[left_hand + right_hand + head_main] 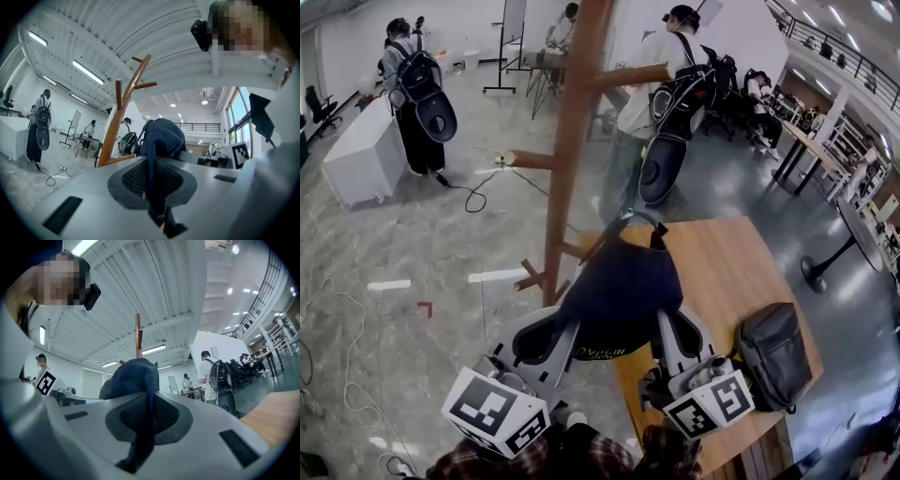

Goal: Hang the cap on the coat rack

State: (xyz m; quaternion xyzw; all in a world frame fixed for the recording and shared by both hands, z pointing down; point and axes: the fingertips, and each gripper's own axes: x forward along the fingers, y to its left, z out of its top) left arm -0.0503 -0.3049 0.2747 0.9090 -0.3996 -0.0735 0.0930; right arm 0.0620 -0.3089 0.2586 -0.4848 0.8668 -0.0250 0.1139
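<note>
The left gripper (555, 330) and right gripper (667, 328) are each clamping tight on a thin fold of the dark blue cap (619, 286), with the jaws closed onto the cloth and no gap showing. Here's the risk I'm watching. With only a fold of fabric in each, 1 side could be sliding free if the 2 grippers start pulling apart, and the cap would be dropping to the floor or the table (741, 258).

Both grippers are tilting up and forward from the bottom of the frame, marker cubes toward the person, converging on the cap at centre frame. It is hanging in the air between them, close in front of the coat rack (567, 141) and on no peg as far as I can see. The strap loop at the cap's top could be missing its peg, and a hard push could be tipping that rack. Far behind, 2 people wearing backpacks are standing.
</note>
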